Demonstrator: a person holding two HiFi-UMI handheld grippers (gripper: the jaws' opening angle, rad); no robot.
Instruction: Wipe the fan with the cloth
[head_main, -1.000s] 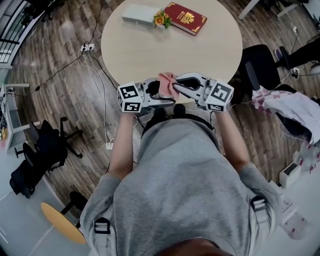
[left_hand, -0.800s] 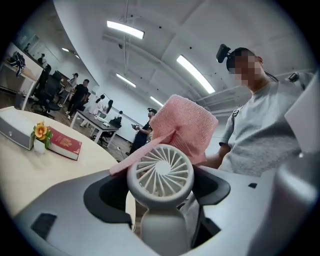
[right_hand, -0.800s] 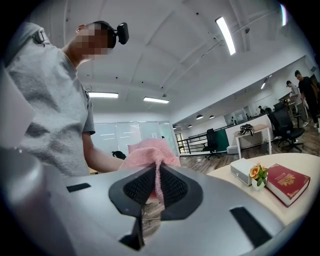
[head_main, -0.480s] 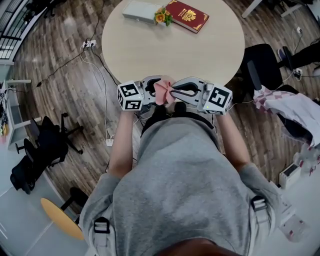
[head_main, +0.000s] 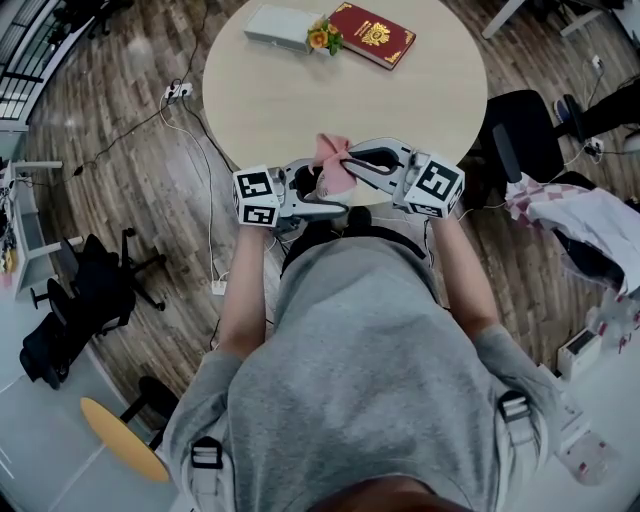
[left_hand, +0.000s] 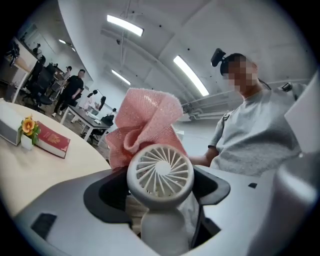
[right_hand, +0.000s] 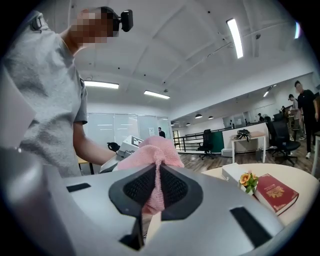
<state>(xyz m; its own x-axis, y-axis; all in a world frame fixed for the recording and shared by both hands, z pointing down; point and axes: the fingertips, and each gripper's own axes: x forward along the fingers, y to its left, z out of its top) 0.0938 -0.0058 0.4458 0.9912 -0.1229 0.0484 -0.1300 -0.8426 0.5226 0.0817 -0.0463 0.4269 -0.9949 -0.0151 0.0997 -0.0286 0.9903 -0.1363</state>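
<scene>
A small white hand fan (left_hand: 160, 172) stands upright between the jaws of my left gripper (left_hand: 160, 205), which is shut on its handle. A pink cloth (left_hand: 145, 120) is bunched against the back of the fan's round grille. My right gripper (right_hand: 156, 192) is shut on that pink cloth (right_hand: 152, 152), a fold of which is pinched between the black pads. In the head view the two grippers meet over my lap at the near edge of the table. The left gripper (head_main: 305, 198) is under the pink cloth (head_main: 332, 160) and the right gripper (head_main: 358, 167) beside it. The fan is mostly hidden there.
A round beige table (head_main: 400, 100) lies just ahead, with a red book (head_main: 372, 35), a white box (head_main: 278, 27) and a small flower (head_main: 320, 40) at its far side. A black office chair (head_main: 520, 130) is at the right. A power strip with cables (head_main: 175, 95) lies on the wood floor at the left.
The right gripper drew the cloth toward me, then pushed it back out toward the table over the fan. The left gripper has hardly moved.
</scene>
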